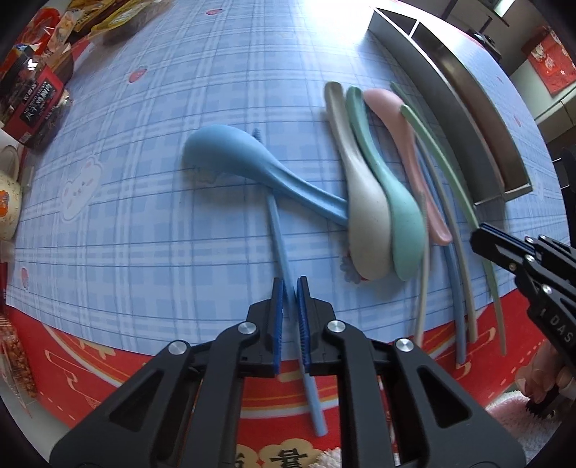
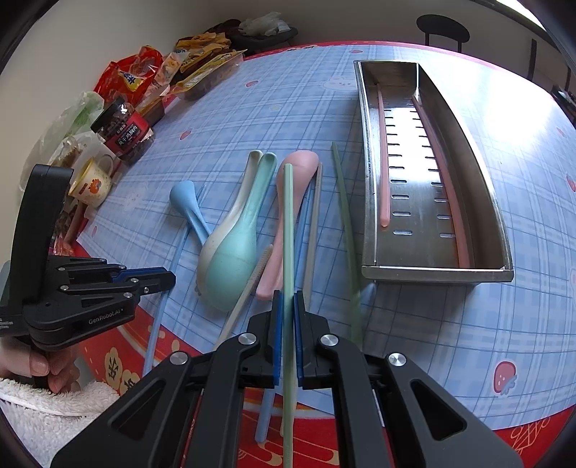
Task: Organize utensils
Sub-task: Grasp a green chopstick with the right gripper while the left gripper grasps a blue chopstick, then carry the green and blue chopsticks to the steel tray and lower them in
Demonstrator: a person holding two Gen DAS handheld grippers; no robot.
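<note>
My left gripper (image 1: 291,288) is shut on a blue chopstick (image 1: 279,234) that runs under the blue spoon (image 1: 244,162); it also shows in the right wrist view (image 2: 169,279). My right gripper (image 2: 288,300) is shut on a green chopstick (image 2: 288,223) and holds it above the pile. White (image 2: 230,216), teal (image 2: 237,252) and pink (image 2: 288,187) spoons lie side by side on the blue checked cloth with several loose chopsticks (image 2: 313,223). The steel tray (image 2: 478,201) at the right holds two pink chopsticks (image 2: 383,162).
Snack bags (image 2: 172,72), a dark jar (image 2: 126,133) and a small mug (image 2: 95,183) crowd the table's far left. The red table edge (image 2: 360,442) runs along the front. A dark chair (image 2: 442,28) stands beyond the far side.
</note>
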